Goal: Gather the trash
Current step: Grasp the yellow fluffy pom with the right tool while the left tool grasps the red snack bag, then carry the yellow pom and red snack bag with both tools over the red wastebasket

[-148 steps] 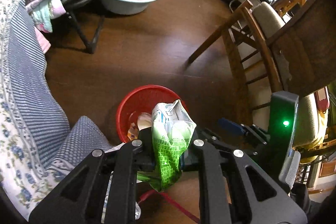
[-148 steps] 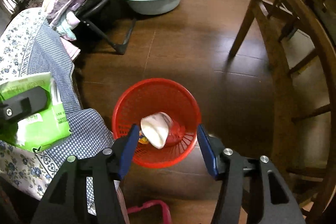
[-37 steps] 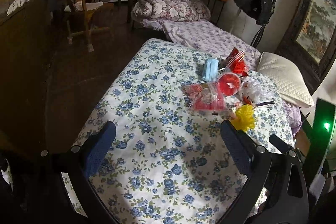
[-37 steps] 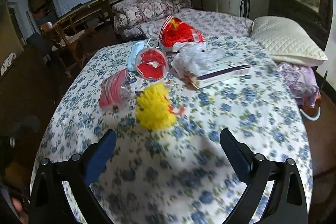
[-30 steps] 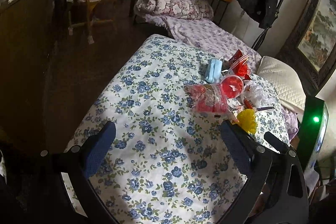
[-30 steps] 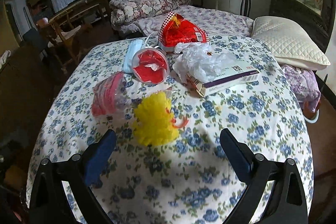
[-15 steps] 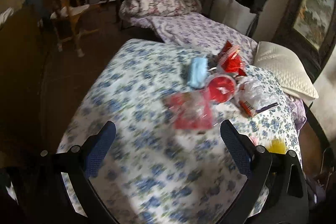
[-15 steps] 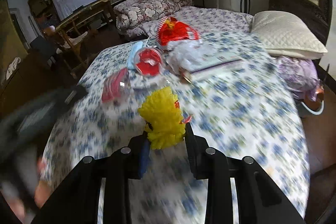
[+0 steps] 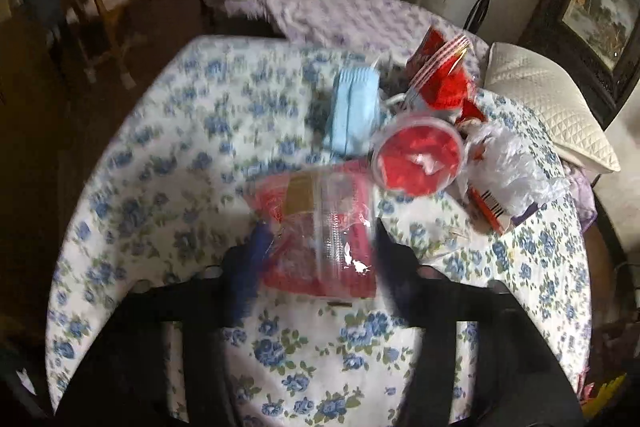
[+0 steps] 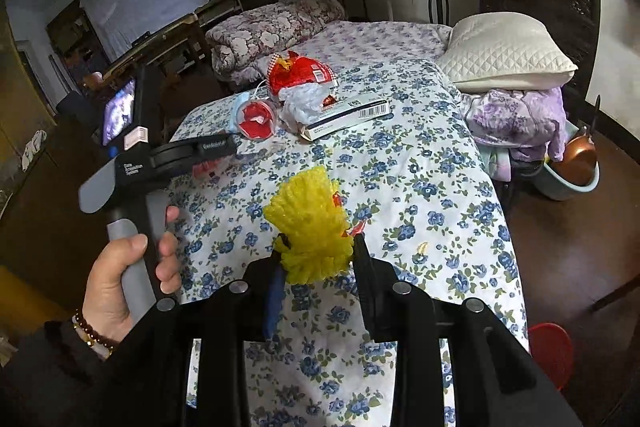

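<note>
Right hand-held gripper (image 10: 316, 259): now clamping the yellow foam net (image 10: 308, 231), lifted off the bed (image 10: 420, 163), frame centre.
Left hand-held gripper (image 9: 316, 251): jaws just closing around the red plastic bag (image 9: 316, 227), half shut; contact unclear.
Meaning: I am readying both for the red basket (image 10: 548, 351), lower right.
</note>
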Available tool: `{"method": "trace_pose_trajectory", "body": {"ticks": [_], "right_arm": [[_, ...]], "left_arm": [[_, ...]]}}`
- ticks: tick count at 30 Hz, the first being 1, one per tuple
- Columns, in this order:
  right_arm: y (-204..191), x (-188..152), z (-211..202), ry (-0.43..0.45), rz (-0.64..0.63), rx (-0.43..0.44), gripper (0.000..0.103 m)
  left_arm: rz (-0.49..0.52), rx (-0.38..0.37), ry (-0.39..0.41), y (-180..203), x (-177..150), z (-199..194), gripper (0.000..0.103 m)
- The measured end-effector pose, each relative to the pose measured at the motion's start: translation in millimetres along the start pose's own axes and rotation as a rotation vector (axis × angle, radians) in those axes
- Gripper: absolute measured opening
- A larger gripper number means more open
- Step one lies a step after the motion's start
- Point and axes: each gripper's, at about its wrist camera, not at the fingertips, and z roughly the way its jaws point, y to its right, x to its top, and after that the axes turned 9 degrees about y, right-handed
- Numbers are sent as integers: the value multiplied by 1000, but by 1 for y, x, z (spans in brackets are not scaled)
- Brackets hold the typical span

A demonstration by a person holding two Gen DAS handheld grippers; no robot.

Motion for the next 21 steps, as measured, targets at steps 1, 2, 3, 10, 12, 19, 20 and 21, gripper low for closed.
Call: {"method": "trace_pose_trajectory", "body": {"ticks": [1, 2, 3, 10, 12, 19, 20, 21], "right_arm": [[0, -1, -1, -4, -1, 4, 32], [-1, -2, -3, -6, -1, 4, 32], [-2, -2, -3, -7, -1, 4, 32], [-7, -7, -19, 3, 18, 21, 32], [-9, -8, -28, 14, 15, 27, 32], [-15, -12, -50, 39, -1, 38, 32], [-14, -13, -53, 42, 0, 38, 32], [-12, -13, -55, 45, 3, 37, 32]], "left_arm": [[-17, -6, 15, -4, -1, -5, 45], [-24, -6, 27, -7, -1, -11, 43], [-32, -9, 33, -9, -1, -16, 41], [-121, -155, 104, -20, -28, -99, 37], [-111, -181, 127, -19, -44, -123, 37], [-42, -214, 112, -3, -81, -149, 37], [-40, -217, 109, -3, -81, -148, 37], [-37, -218, 104, -1, -82, -148, 37]]}}
